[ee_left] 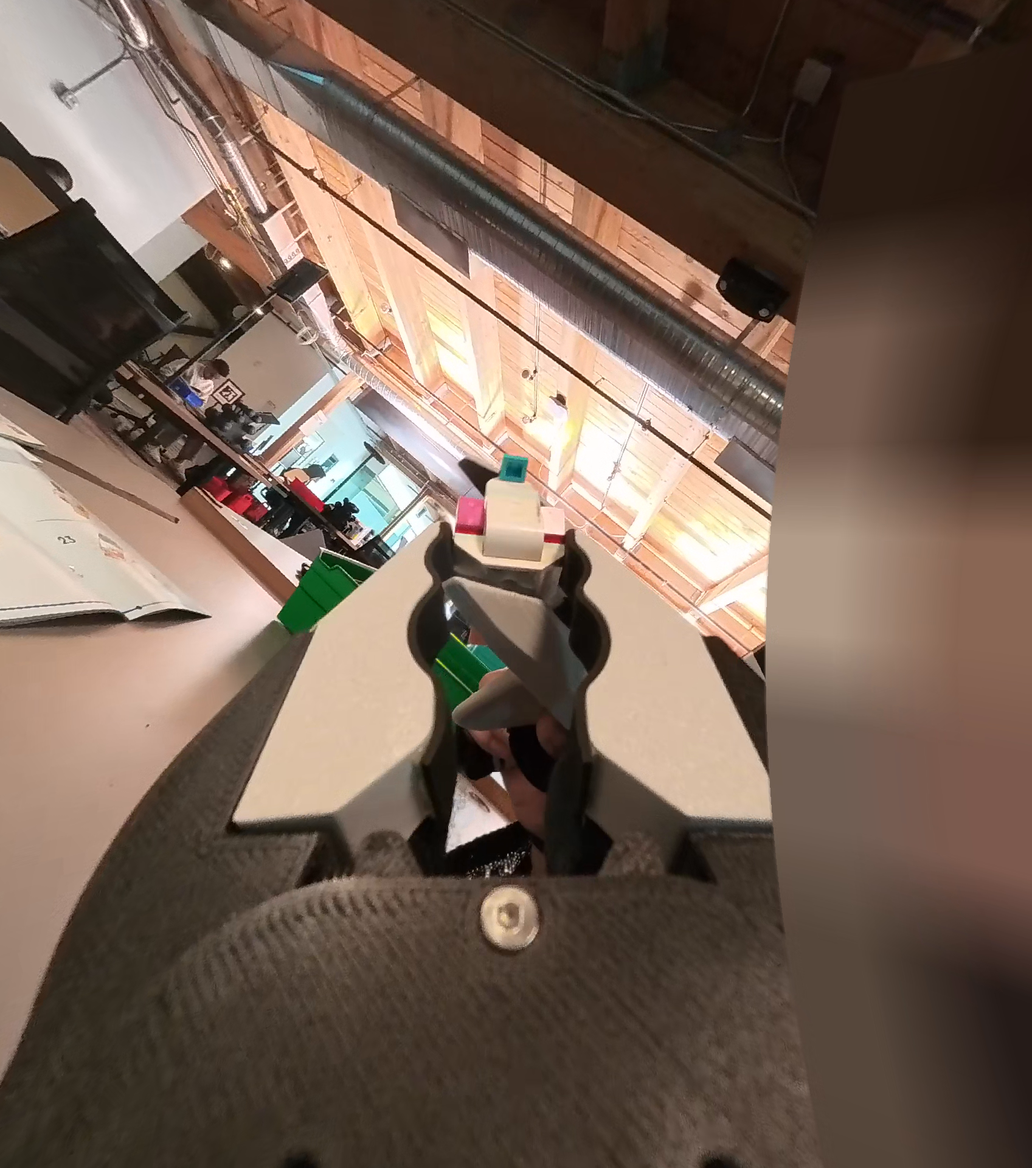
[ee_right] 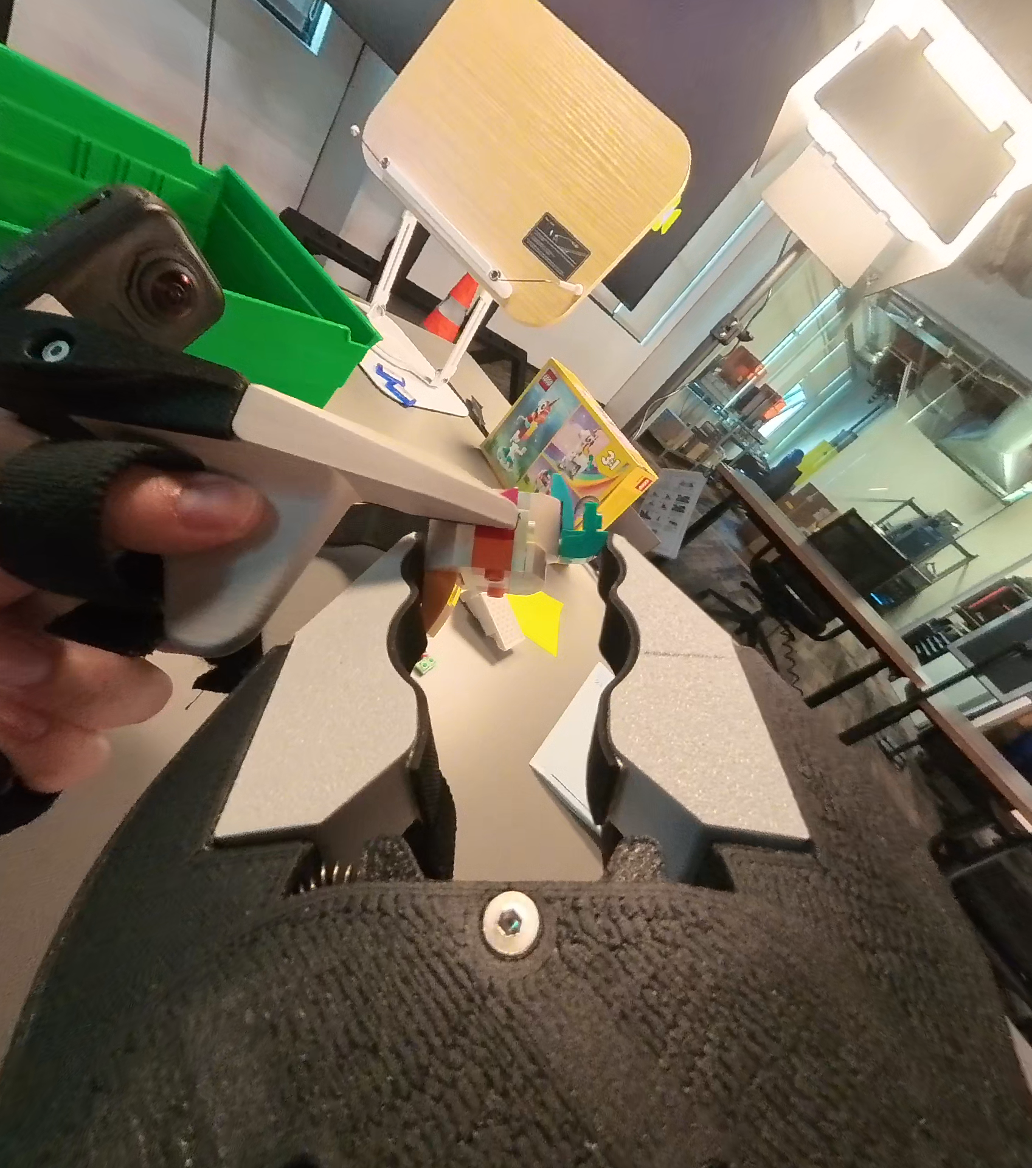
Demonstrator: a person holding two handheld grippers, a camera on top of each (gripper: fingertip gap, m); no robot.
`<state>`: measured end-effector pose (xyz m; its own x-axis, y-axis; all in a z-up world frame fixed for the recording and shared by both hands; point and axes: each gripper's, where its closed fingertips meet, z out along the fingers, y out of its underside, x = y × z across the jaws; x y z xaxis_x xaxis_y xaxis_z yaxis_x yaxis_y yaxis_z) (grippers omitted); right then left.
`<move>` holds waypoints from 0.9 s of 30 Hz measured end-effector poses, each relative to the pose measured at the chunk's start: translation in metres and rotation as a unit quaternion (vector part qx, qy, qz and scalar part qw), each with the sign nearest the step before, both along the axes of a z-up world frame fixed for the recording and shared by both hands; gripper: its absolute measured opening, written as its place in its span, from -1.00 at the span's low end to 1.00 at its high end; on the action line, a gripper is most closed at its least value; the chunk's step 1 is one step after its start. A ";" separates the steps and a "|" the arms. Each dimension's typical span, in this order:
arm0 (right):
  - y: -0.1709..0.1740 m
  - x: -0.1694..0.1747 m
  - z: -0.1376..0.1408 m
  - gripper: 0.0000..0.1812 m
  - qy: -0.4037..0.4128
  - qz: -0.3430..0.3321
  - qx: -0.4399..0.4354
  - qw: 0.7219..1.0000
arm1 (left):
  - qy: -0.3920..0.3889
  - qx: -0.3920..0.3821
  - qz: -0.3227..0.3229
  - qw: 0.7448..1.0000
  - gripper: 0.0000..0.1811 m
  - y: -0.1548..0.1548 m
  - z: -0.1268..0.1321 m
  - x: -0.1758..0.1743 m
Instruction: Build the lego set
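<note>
My left gripper [ee_left: 504, 543] is shut on a small lego model [ee_left: 510, 521] of white, pink, teal and red bricks and holds it up in the air. In the right wrist view a hand [ee_right: 26, 600] holds the left gripper [ee_right: 510, 515], which comes in from the left and pinches the same model [ee_right: 500, 556]. My right gripper [ee_right: 513, 550] has its jaws set wide on either side of the model. I cannot tell whether they press on it. A teal piece [ee_right: 586, 537] sticks out near the right fingertip.
On the table [ee_right: 488, 727] below lie a yellow piece [ee_right: 541, 622], a white plate [ee_right: 497, 626] and a tiny green piece [ee_right: 426, 665]. A lego box [ee_right: 570, 442] stands behind. A green bin [ee_right: 121, 208] is at the left. An open instruction booklet [ee_left: 45, 537] lies on the table. Only a small space, under 4 cm, lies between the two pairs of fingers. The white plate [ee_right: 497, 626] is about equally far from each gripper, around 25 centimetres.
</note>
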<state>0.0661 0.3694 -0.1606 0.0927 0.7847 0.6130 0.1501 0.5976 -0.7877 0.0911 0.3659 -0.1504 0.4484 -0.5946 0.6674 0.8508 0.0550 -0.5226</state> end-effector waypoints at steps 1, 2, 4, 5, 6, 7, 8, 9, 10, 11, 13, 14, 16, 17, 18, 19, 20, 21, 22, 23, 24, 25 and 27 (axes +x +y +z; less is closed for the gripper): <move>0.000 0.000 0.000 -0.41 0.001 0.000 0.000 1.000 | 0.001 0.000 0.000 1.000 -0.62 0.000 0.000 0.000; 0.000 0.000 0.000 -0.42 0.002 0.000 -0.001 1.000 | 0.002 0.000 0.000 1.000 -0.62 0.000 0.000 0.000; 0.000 0.001 0.000 -0.42 0.004 -0.001 -0.002 1.000 | 0.004 0.000 -0.002 1.000 -0.62 0.000 0.000 0.001; 0.000 0.001 0.000 -0.42 0.005 -0.001 -0.002 1.000 | 0.005 0.000 -0.002 1.000 -0.63 0.000 0.000 0.002; 0.001 0.002 0.000 -0.42 0.005 -0.001 -0.002 1.000 | 0.006 0.000 -0.003 1.000 -0.63 0.000 0.000 0.002; 0.001 0.002 0.000 -0.42 0.005 -0.001 -0.002 1.000 | 0.007 0.000 -0.004 1.000 -0.63 0.001 0.000 0.002; 0.001 0.002 0.000 -0.42 0.005 -0.001 -0.001 1.000 | 0.008 -0.001 -0.005 1.000 -0.62 0.001 0.000 0.003; 0.001 0.002 -0.001 -0.42 0.004 0.000 -0.001 1.000 | 0.008 -0.001 -0.005 1.000 -0.62 0.001 0.000 0.003; 0.001 0.003 -0.001 -0.42 0.002 0.000 0.001 1.000 | 0.009 -0.002 -0.006 1.000 -0.62 0.001 -0.001 0.003; 0.001 0.003 -0.001 -0.42 0.000 0.001 0.003 1.000 | 0.009 -0.003 -0.008 1.000 -0.62 0.001 -0.001 0.004; 0.001 0.003 -0.002 -0.42 -0.004 0.003 0.006 1.000 | 0.010 -0.004 -0.009 1.000 -0.62 0.001 -0.002 0.004; 0.001 0.003 -0.003 -0.42 -0.006 0.004 0.007 1.000 | 0.011 -0.005 -0.010 1.000 -0.63 0.001 -0.002 0.004; 0.002 0.003 -0.004 -0.42 -0.011 0.007 0.009 1.000 | 0.010 -0.008 -0.012 1.000 -0.63 0.002 -0.003 0.004; 0.002 0.003 -0.005 -0.42 -0.014 0.008 0.006 1.000 | 0.010 -0.010 -0.013 1.000 -0.63 0.002 -0.004 0.004; 0.002 0.003 -0.006 -0.40 -0.017 0.008 -0.001 1.000 | 0.009 -0.013 -0.013 1.000 -0.62 0.002 -0.005 0.004; 0.003 0.002 -0.007 -0.38 -0.020 0.007 -0.009 1.000 | 0.007 -0.017 -0.012 1.000 -0.62 0.003 -0.006 0.004; 0.004 0.002 -0.008 -0.36 -0.023 0.006 -0.015 1.000 | 0.006 -0.019 -0.011 1.000 -0.62 0.004 -0.007 0.003; 0.004 0.002 -0.008 -0.34 -0.022 0.004 -0.017 1.000 | 0.005 -0.020 -0.010 1.000 -0.62 0.004 -0.007 0.003; 0.004 0.001 -0.007 -0.32 -0.019 0.002 -0.016 1.000 | 0.008 -0.020 -0.009 1.000 -0.62 0.004 -0.007 0.002; 0.004 0.000 -0.007 -0.30 -0.017 0.000 -0.013 1.000 | 0.017 -0.024 -0.006 1.000 -0.58 0.005 -0.008 0.004; 0.004 0.000 -0.006 -0.28 -0.015 -0.003 -0.010 1.000 | 0.026 -0.027 -0.003 0.999 -0.57 0.005 -0.009 0.005; 0.003 0.000 -0.006 -0.29 -0.015 -0.003 -0.007 1.000 | 0.028 -0.026 -0.001 0.999 -0.58 0.005 -0.008 0.005; 0.003 -0.001 -0.007 -0.35 -0.019 -0.004 -0.005 1.000 | 0.024 -0.026 -0.005 0.999 -0.57 0.005 -0.008 0.004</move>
